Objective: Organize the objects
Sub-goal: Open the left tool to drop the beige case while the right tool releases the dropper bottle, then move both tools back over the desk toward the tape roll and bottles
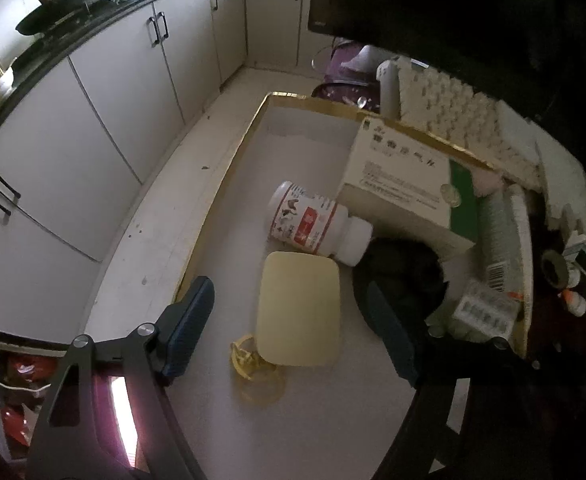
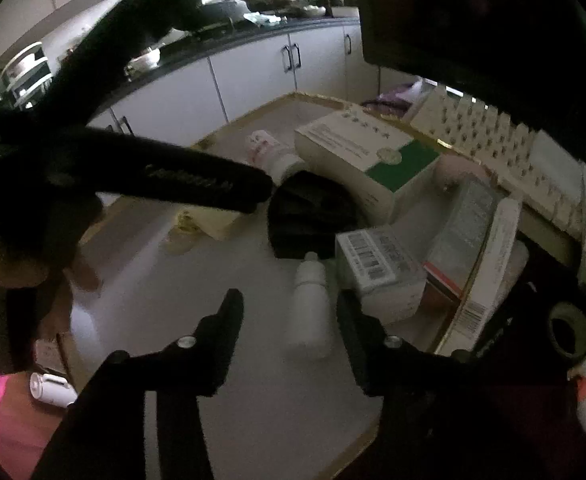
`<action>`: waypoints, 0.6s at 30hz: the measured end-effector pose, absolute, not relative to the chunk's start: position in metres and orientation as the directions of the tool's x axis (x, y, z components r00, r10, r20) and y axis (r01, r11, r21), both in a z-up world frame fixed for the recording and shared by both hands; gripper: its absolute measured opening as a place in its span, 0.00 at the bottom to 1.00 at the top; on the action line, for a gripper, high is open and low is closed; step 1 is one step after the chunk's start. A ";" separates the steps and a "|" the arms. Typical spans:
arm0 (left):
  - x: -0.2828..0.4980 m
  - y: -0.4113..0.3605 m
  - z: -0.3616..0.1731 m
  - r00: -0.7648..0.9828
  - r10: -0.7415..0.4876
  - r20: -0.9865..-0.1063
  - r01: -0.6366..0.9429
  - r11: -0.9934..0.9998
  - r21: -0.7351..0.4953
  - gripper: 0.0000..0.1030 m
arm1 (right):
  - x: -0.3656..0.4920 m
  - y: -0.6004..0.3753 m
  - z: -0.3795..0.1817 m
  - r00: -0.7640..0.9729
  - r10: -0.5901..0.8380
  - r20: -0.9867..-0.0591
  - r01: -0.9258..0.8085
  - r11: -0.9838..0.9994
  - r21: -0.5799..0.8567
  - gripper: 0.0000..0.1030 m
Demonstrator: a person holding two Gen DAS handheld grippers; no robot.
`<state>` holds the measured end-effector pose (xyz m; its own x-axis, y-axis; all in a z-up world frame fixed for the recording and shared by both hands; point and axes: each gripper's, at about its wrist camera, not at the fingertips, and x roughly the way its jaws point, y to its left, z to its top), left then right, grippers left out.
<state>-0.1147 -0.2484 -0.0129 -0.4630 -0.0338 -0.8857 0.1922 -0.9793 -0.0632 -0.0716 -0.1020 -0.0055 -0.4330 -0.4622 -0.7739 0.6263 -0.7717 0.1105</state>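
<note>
The left gripper (image 1: 289, 320), jaws wide, hovers over a pale yellow flat lid (image 1: 299, 308). Only the right view shows the right gripper (image 2: 289, 312), jaws apart around a small white plastic bottle (image 2: 313, 304), maybe not touching.

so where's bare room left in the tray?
Free: far corner of the tray behind the red-label bottle, and the near floor below the cream pad. Crowded: right side, around the green-and-white box and barcoded cartons.
</note>
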 end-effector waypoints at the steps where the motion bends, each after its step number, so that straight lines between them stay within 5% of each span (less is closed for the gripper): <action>1: -0.112 -0.248 -0.010 -0.471 -0.028 -0.881 0.190 -0.979 -0.070 0.78 | -0.068 -0.100 -0.002 -0.439 -0.468 -0.767 0.628 -0.770 0.110 0.52; 9: -0.084 -0.232 0.021 -0.554 0.066 -0.830 0.117 -0.981 -0.157 0.78 | -0.032 -0.041 0.028 -0.523 -0.554 -0.648 0.600 -0.779 0.182 0.62; 11: -0.079 -0.221 0.027 -0.563 0.100 -0.820 0.076 -0.982 -0.172 0.78 | -0.025 -0.018 0.031 -0.554 -0.561 -0.615 0.580 -0.790 0.198 0.73; 18: -0.070 -0.155 0.034 -0.559 0.221 -0.799 -0.095 -0.975 -0.203 0.78 | -0.006 0.073 0.015 -0.661 -0.470 -0.586 0.399 -0.880 0.256 0.78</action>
